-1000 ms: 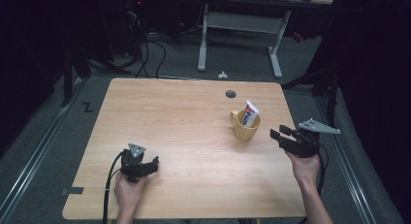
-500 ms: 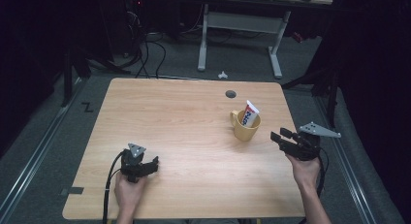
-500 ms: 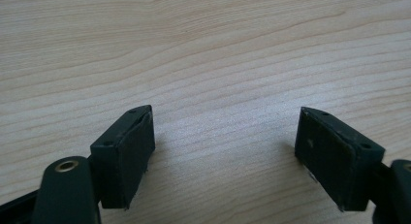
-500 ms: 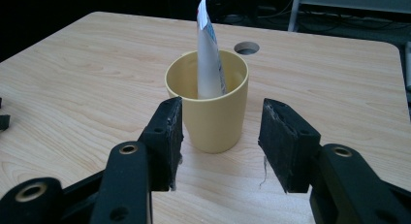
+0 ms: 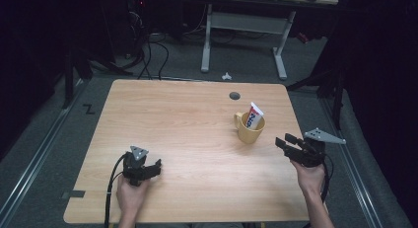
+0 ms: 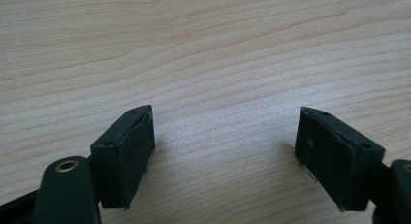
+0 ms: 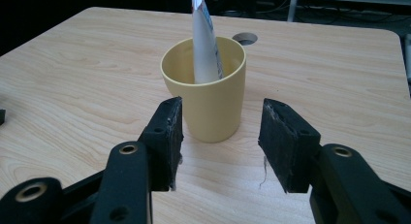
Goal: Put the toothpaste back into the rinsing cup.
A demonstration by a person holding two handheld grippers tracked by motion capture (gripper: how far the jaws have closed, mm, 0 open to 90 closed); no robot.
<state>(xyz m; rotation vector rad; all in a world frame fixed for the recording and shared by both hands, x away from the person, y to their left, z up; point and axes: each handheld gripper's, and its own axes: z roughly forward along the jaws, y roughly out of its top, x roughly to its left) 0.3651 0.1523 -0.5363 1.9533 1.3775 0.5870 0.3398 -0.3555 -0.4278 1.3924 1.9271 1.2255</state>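
Observation:
A yellow mug [image 5: 250,128] stands on the right half of the wooden table [image 5: 187,124], with a white, red and blue toothpaste tube [image 5: 254,115] leaning upright inside it. My right gripper [image 5: 282,141] hovers near the table's right edge, a short way right of the mug, open and empty. In the right gripper view the mug [image 7: 206,88] and the tube [image 7: 204,40] sit just beyond the open jaws. My left gripper [image 5: 156,165] rests low at the front left, open with only bare wood between its fingers [image 6: 127,153].
A round cable hole [image 5: 234,95] lies in the table behind the mug. Beyond the far edge stands a white desk frame [image 5: 244,35] with cables on the dark floor. Metal rails run along both sides of the table.
The right gripper has drifted slightly to the right and down, away from the mug. The left gripper has not moved.

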